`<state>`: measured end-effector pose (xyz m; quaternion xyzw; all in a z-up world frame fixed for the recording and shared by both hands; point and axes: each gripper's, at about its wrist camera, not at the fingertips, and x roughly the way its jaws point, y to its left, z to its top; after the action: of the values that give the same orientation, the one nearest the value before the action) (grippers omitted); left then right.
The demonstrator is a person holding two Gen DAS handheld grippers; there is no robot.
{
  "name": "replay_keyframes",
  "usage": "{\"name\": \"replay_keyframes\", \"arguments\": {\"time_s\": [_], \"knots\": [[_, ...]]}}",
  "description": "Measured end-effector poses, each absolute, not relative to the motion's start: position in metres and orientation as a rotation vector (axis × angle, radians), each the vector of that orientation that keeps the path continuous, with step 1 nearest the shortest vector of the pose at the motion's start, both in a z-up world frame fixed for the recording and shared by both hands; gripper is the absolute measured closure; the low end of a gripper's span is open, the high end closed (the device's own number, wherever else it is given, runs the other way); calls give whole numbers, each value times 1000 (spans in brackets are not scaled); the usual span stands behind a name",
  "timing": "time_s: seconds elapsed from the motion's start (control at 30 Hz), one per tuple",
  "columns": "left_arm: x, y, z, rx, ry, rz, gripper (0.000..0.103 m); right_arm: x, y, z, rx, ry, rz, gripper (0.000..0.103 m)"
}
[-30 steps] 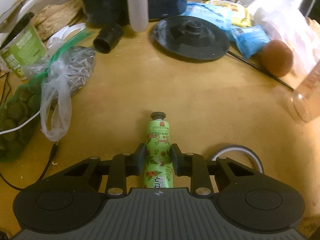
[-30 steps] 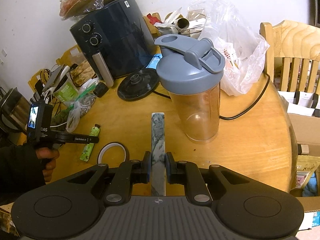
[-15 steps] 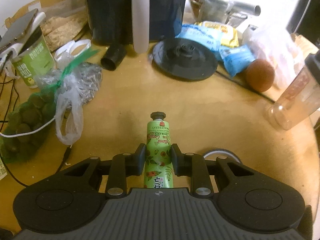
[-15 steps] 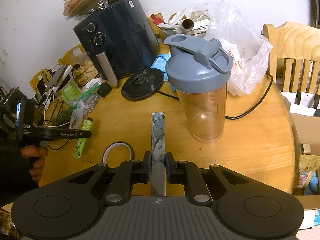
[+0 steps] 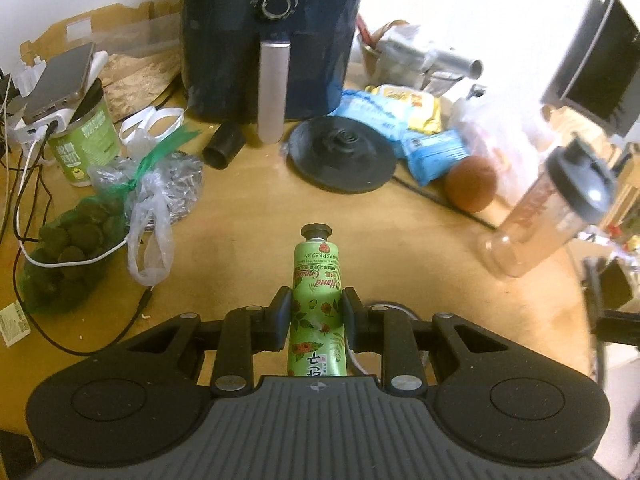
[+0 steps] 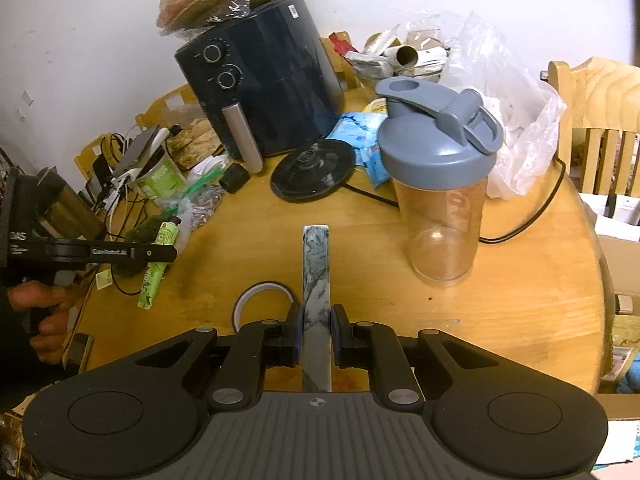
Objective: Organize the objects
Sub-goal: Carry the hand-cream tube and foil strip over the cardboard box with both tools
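Note:
My left gripper [image 5: 316, 312] is shut on a green hand cream tube [image 5: 318, 300] with a black cap, held in the air above the round wooden table [image 5: 240, 248]. In the right wrist view that same left gripper [image 6: 160, 254] hangs at the table's left edge with the hand cream tube [image 6: 158, 268] in it, and a hand grips its handle. My right gripper [image 6: 316, 332] is shut on a flat marbled grey-green bar [image 6: 316, 280] that points forward over the table. A white ring of tape [image 6: 262, 300] lies on the wood just left of the bar.
A clear shaker bottle [image 6: 440, 184] with a grey lid stands to the right. At the back sit a dark air fryer [image 6: 260, 80], a black kettle base [image 6: 312, 174] with its cord, snack packets [image 5: 400, 128], a brown ball [image 5: 470, 184], plastic bags [image 5: 120, 200] and a green cup [image 5: 86, 144]. A wooden chair [image 6: 600, 120] stands at right.
The left gripper has risen with the tube and tilted up, so more of the air fryer and table shows. The right gripper drifted slightly, still holding the bar.

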<state>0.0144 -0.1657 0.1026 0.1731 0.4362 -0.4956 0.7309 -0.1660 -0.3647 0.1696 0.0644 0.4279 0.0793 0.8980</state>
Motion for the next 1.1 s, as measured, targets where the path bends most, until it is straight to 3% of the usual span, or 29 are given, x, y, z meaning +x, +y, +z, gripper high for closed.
{"name": "replay_keyframes", "arguments": {"time_s": [0.57,1.1], "knots": [[-9,-105,130,248,1068,-1223,76,-187,-337,171,155,887,187,86],[-41,-56,102,258,1211,-1173,76,-210,-325,163,172,909,168,86]]}}
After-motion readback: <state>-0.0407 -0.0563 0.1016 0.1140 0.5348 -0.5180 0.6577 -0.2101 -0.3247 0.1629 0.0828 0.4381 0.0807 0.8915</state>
